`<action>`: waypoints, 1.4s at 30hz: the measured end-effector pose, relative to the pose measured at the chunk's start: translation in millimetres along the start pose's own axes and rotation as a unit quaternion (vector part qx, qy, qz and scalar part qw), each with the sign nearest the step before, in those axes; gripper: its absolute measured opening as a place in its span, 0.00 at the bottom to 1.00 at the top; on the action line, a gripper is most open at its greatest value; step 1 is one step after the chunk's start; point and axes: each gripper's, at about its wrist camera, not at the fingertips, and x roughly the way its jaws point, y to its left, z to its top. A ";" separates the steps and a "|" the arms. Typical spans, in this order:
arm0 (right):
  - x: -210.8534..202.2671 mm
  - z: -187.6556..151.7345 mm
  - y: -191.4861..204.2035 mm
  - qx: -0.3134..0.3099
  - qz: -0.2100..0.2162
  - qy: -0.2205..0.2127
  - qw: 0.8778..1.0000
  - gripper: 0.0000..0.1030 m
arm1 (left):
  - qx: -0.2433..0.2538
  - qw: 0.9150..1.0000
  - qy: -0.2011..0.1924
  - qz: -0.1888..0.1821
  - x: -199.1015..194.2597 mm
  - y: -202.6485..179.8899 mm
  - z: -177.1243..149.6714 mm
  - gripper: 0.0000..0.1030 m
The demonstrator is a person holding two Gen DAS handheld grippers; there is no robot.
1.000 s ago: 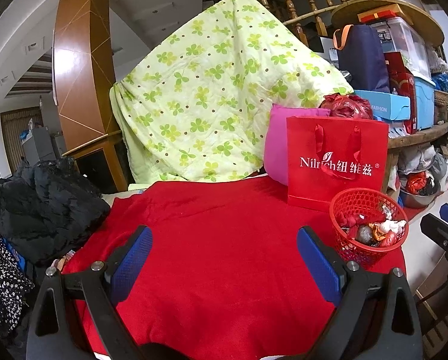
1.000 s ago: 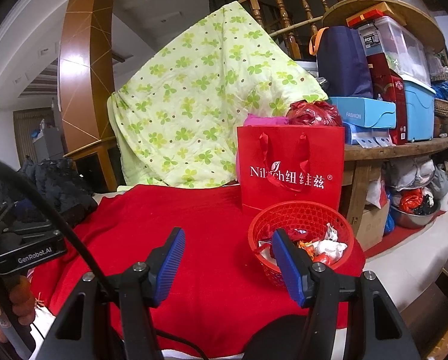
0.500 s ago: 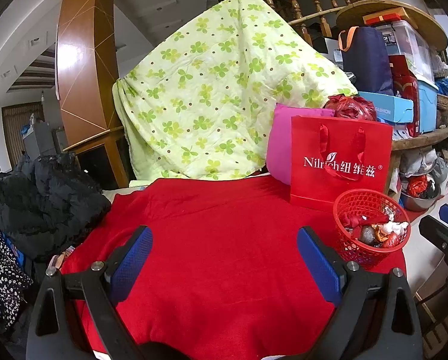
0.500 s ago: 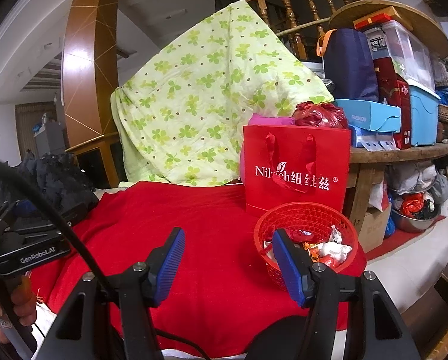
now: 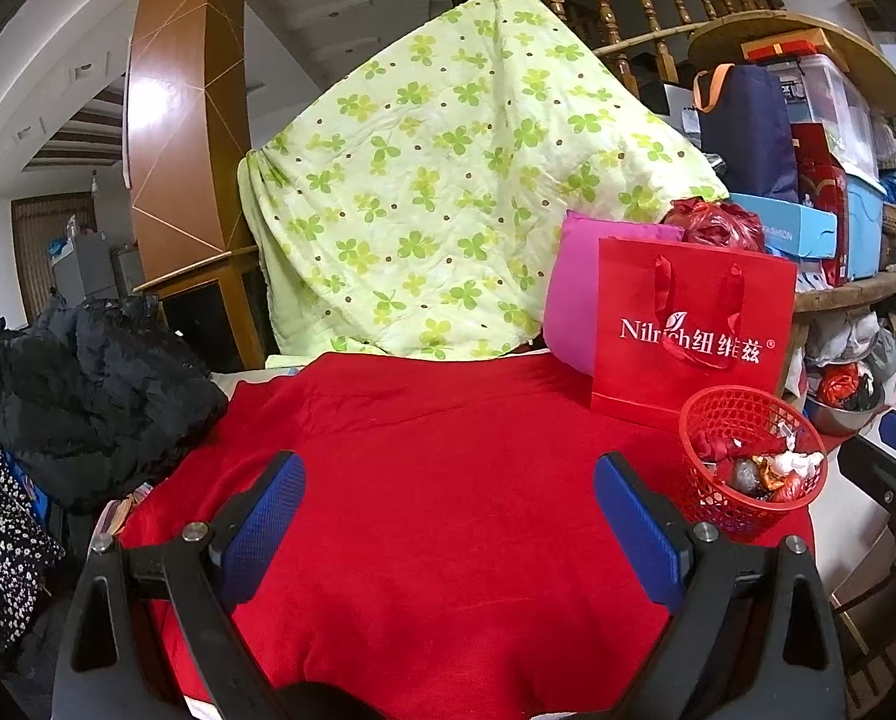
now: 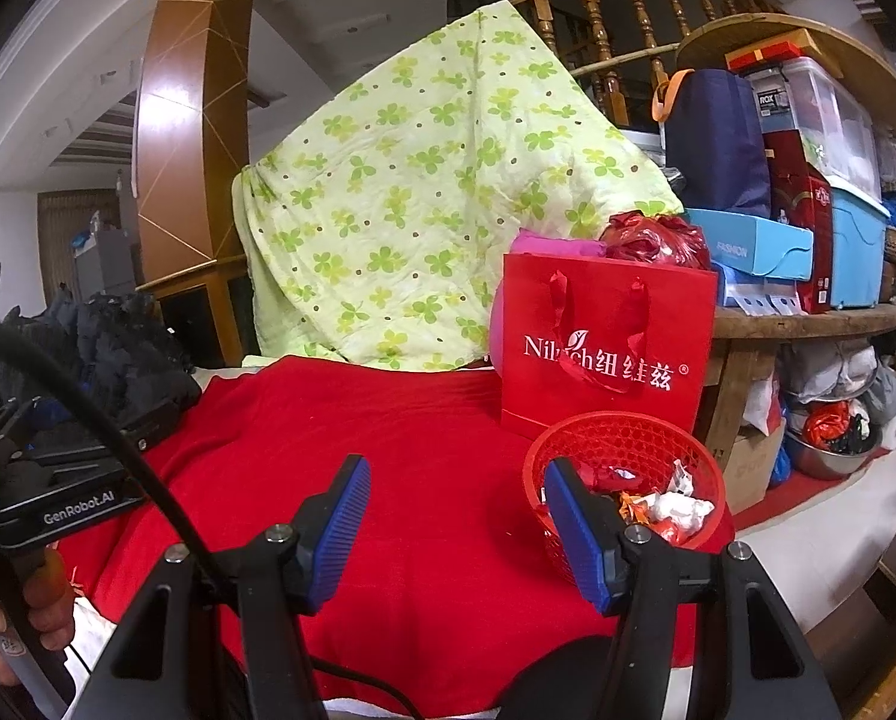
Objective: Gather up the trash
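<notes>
Cluttered room, red cloth (image 5: 435, 480) over the table, mostly bare. Red mesh basket (image 5: 748, 456) sits at 3 o'clock of the cloth in the left wrist view, right at the cloth's near-right edge, already holding the trash (image 6: 658, 498) (crumpled wrappers, white paper, something foil-like). No loose trash visible on the cloth, so the collecting looks about done.

Left gripper (image 5: 444, 528) released, jaws spread wide, nothing between them, over bare cloth. Right gripper (image 6: 454, 534) also released, jaws partly apart, empty; its right pad (image 6: 574, 534) overlaps the basket's left rim in view (touching or just in front, cannot tell).

Risks: basket is light and near the table edge at 3–4 o'clock, so a nudge from the right pad could tip it or push it off to the floor, spilling wrappers. Red paper bag (image 6: 607, 348) stands upright just behind the basket at 12 o'clock; a bump would topple it onto the basket. Black cable (image 6: 117, 450) crosses the right wrist view at 9 o'clock and could snag.

Open room: the wide cloth from centre to 9 o'clock. Tight: 3 o'clock, with basket, bag and edge.
</notes>
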 end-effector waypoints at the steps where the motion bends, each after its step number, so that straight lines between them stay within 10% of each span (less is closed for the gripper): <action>1: 0.2 0.3 1.0 -0.001 0.000 0.000 1.000 0.63 | -0.001 1.000 0.001 0.001 0.5 1.3 0.0 0.94; 42: 8.1 -3.7 -18.0 0.027 -0.001 0.007 1.000 0.63 | 0.027 1.000 0.015 0.005 3.4 -19.0 -7.4 0.94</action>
